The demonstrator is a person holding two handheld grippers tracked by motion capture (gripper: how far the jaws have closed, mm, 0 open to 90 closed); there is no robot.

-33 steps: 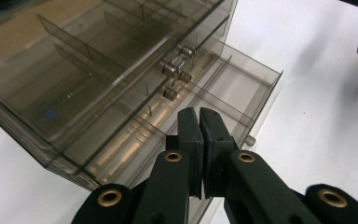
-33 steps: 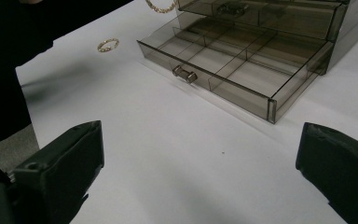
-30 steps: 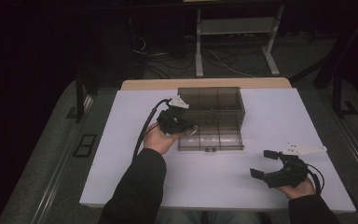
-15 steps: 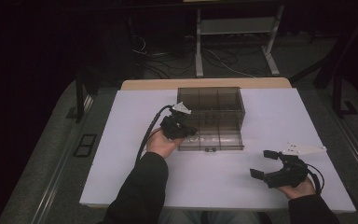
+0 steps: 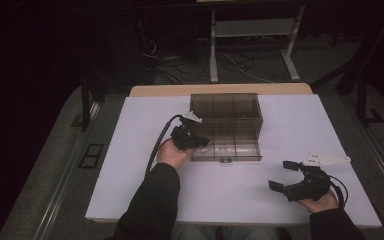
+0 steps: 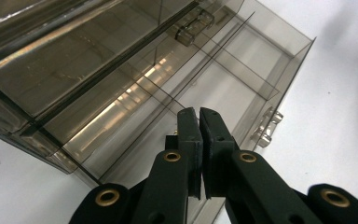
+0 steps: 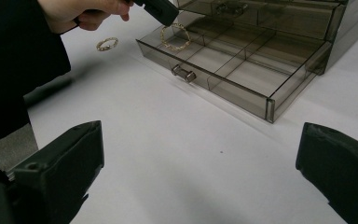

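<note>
A smoky clear box [image 5: 225, 106] stands mid-table with its divided drawer [image 5: 230, 148] pulled out toward me. My left gripper [image 5: 200, 142] hovers over the drawer's left compartment, jaws shut [image 6: 199, 114]. In the right gripper view a gold bracelet [image 7: 175, 37] hangs upright from the left gripper's tips [image 7: 161, 10], down inside that compartment. A smaller gold ring [image 7: 107, 44] lies on the table left of the drawer. My right gripper [image 5: 282, 175] rests open near the table's front right, with nothing between its jaws [image 7: 203, 144].
The drawer [image 7: 214, 84] has a small clear knob [image 7: 184, 73] on its front wall and several compartments behind it. The white table [image 5: 130, 165] ends at a wooden strip at the back. Cables and a metal stand sit on the dark floor beyond.
My left hand has sunk a little toward the drawer's left front compartment, jaws staying shut. The right hand and gripper have kept still.
</note>
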